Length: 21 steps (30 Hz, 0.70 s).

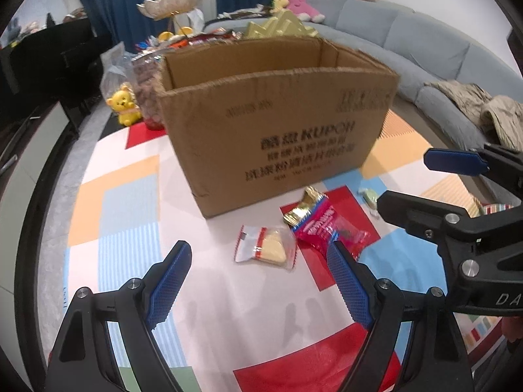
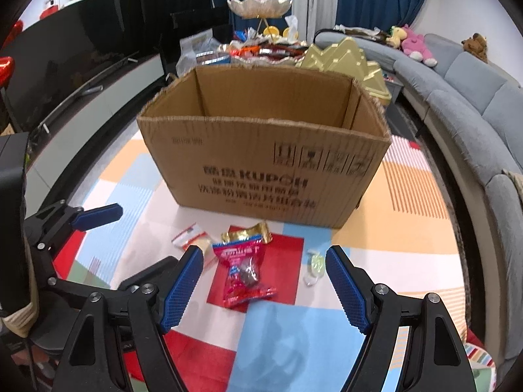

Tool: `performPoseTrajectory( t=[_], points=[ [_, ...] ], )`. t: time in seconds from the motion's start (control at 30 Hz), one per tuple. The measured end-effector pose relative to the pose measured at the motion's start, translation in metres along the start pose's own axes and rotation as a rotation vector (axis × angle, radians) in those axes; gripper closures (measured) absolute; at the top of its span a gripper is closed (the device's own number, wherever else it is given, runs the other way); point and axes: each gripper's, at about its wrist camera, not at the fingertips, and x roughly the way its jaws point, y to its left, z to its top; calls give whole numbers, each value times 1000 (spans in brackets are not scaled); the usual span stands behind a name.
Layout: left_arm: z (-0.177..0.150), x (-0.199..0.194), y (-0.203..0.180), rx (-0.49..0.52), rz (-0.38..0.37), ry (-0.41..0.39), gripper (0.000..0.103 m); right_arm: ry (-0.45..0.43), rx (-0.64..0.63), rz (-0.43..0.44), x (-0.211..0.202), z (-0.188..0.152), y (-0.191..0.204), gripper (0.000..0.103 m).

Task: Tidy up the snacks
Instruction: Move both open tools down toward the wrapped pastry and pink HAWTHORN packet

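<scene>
An open cardboard box (image 1: 278, 124) stands on a colourful patterned table; it also shows in the right wrist view (image 2: 261, 170). In front of it lie a clear-wrapped cracker pack (image 1: 264, 245) (image 2: 193, 238), a red snack packet (image 1: 330, 228) (image 2: 245, 271), a gold wrapper (image 1: 304, 209) (image 2: 248, 233) and a small pale candy (image 1: 369, 197) (image 2: 315, 266). My left gripper (image 1: 258, 261) is open, hovering just before the cracker pack. My right gripper (image 2: 264, 261) is open around the red packet, above it. The right gripper also shows in the left wrist view (image 1: 405, 179).
Behind the box are a heap of snacks (image 2: 261, 49), a gold mountain-shaped box (image 2: 346, 58), a shell-shaped stand (image 2: 258, 6), a jar (image 1: 147, 91) and a yellow bear figure (image 1: 124, 104). A grey sofa (image 2: 474, 98) curves along the right; a dark cabinet (image 2: 81, 49) stands left.
</scene>
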Motion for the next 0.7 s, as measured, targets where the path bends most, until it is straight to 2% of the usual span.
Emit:
performPoseTrajectory(
  t=[0.47,0.7],
  points=[
    [-4,40,-1,50,-40,80,19,114,4,16,38,-4,-1,25],
    [-5,59,6,49,-58,106,24,158,-6,19,57,-4,3,27]
  ],
)
